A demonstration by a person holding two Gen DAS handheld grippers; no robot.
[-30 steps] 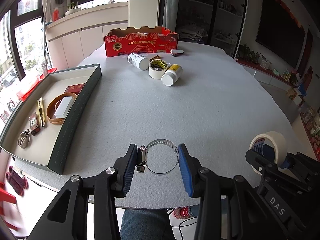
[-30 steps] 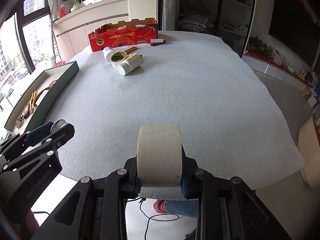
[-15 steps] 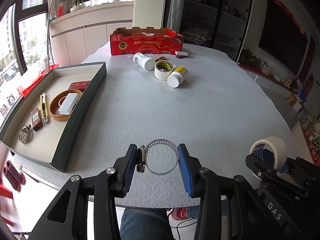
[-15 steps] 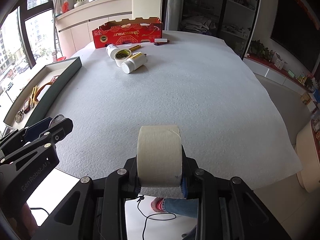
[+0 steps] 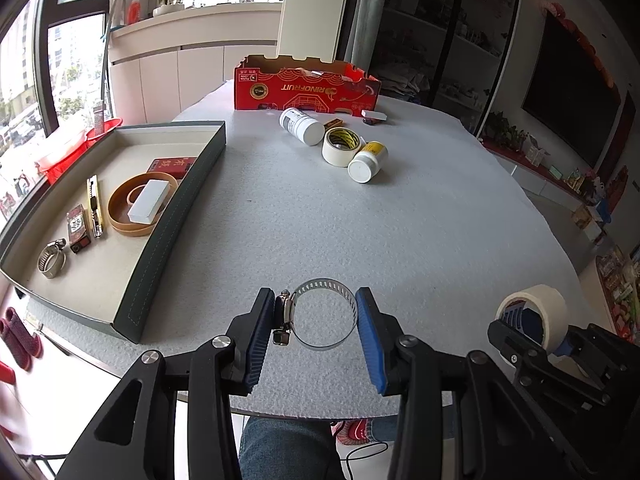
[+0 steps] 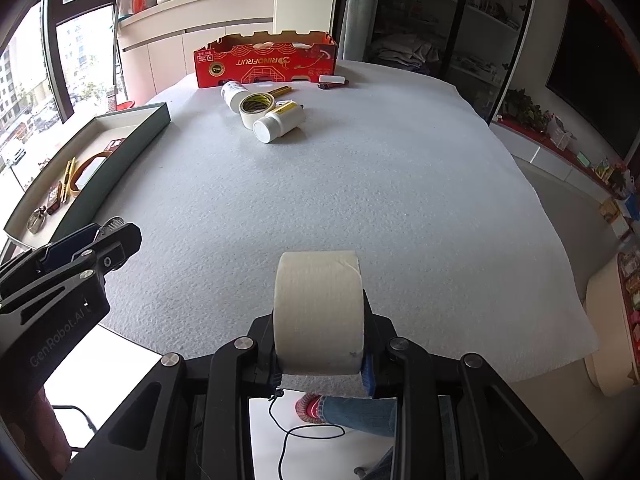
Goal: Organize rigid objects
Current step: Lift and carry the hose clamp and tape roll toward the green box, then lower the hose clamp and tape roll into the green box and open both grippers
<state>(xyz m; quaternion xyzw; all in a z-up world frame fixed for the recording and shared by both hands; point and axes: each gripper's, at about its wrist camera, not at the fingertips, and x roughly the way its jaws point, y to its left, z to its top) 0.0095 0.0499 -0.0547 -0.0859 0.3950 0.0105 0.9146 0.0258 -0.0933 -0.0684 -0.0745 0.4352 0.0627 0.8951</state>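
Note:
My left gripper point(image 5: 315, 295) is shut on a metal hose clamp point(image 5: 328, 283), its blue pads pressing the ring's two sides just above the near edge of the grey table point(image 5: 360, 232). My right gripper point(image 6: 320, 314) is shut on a cream masking tape roll point(image 6: 319, 312), held upright over the same edge. In the left wrist view the right gripper point(image 5: 532, 322) and its tape roll point(image 5: 554, 304) show at the lower right. The left gripper point(image 6: 108, 236) appears at the left of the right wrist view.
A dark green tray point(image 5: 176, 216) on the left holds another hose clamp point(image 5: 51, 264), a utility knife point(image 5: 94, 206), a brown tape ring point(image 5: 120, 216) and a white block point(image 5: 148, 202). At the far side lie two white bottles point(image 5: 302, 126), a tape roll point(image 5: 340, 146) and a red carton point(image 5: 306, 90).
Both wrist views have rolled slightly, so the tray and far objects sit a little differently in the picture. Each gripper keeps the same hold.

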